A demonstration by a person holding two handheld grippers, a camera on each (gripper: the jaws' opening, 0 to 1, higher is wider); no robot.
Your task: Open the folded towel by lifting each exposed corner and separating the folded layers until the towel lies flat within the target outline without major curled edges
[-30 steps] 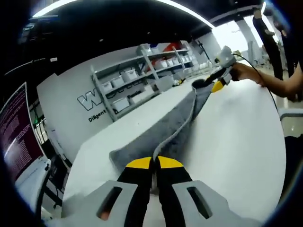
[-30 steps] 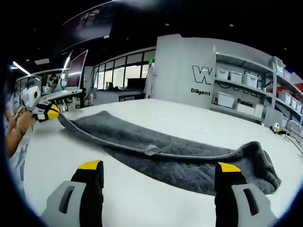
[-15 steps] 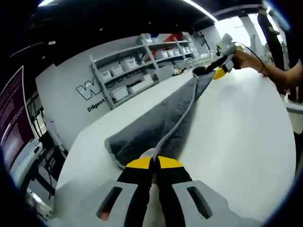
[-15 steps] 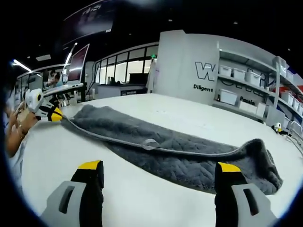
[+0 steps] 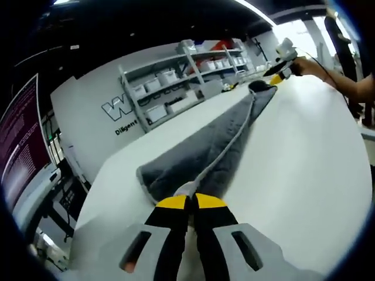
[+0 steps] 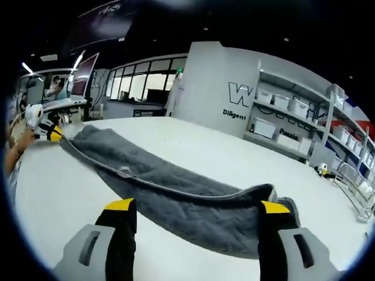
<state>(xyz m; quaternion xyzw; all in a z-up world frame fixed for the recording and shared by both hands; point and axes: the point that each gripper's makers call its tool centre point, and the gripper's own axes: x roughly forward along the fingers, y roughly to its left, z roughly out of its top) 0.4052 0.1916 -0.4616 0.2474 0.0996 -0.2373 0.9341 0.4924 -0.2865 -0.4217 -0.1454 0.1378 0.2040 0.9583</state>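
A grey quilted towel (image 5: 217, 140) lies folded in a long strip on the white table (image 5: 304, 164). My left gripper (image 5: 188, 199) is shut on the towel's near corner, with the pale hem running away from the jaws. At the strip's far end, a hand holds my right gripper (image 5: 280, 69). In the right gripper view the towel (image 6: 152, 175) runs across the table, and its raised end (image 6: 263, 193) sits just beyond my open right gripper (image 6: 197, 206), by the right jaw. The left gripper (image 6: 45, 132) shows at the far left, at the other end.
Grey shelving with white bins (image 5: 176, 76) stands beyond the table (image 6: 193, 140), beside a wall with lettering (image 6: 240, 93). A dark screen (image 5: 20, 146) stands at the left. Small objects (image 6: 322, 170) sit near the table's far right edge. A person's arm (image 5: 345, 82) reaches in at the right.
The two grippers have drawn further apart along the strip. The left gripper keeps its hold on the corner. The right gripper view has shifted, so the towel's end now sits by the right jaw.
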